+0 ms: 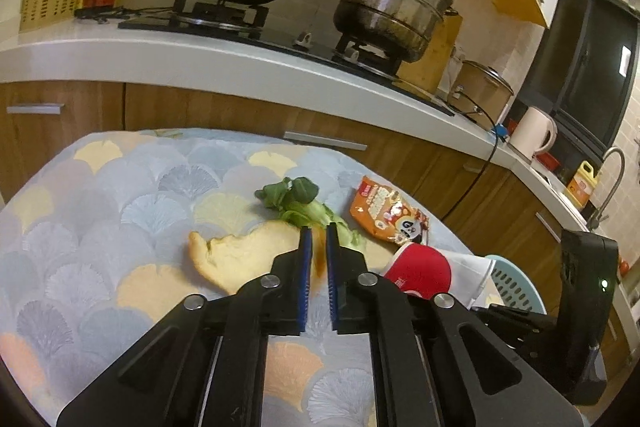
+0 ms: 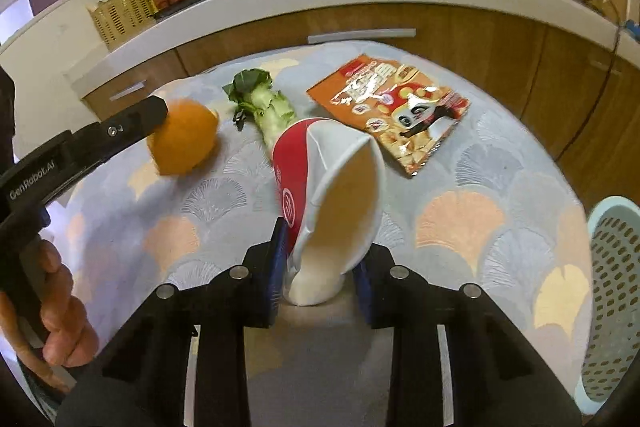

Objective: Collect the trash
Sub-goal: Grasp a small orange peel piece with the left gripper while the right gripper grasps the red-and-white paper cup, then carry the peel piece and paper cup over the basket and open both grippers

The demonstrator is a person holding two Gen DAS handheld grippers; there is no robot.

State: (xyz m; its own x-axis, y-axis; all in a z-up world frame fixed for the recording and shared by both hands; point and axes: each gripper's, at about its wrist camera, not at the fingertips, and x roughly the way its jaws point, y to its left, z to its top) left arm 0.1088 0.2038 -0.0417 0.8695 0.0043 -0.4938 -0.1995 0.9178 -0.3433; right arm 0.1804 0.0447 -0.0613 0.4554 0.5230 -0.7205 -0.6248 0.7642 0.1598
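Both fingers busy over the tabletop point(image 2: 500, 187)

Left gripper point(image 1: 317, 231) pinches orange peel point(image 2: 184, 139) at frame left; right gripper point(image 2: 320, 247) squeezes crushed paper cup point(image 2: 332, 187), center.

The left gripper point(image 1: 317, 231) is showing two matte black arms, each carrying a round silver pivot pin and ending in a flat finger lined with a ribbed blue pad. The right gripper point(image 2: 320, 259) is wearing the same black frame, silver pins and blue pads. In the right wrist view the left gripper's black housing is displaying white lettering reading "GenRobot.AI" and a small screw near its tip, with a hand point(image 2: 64, 311) wrapping its black handle. In the left wrist view the other unit's black body is glowing with a small green light.
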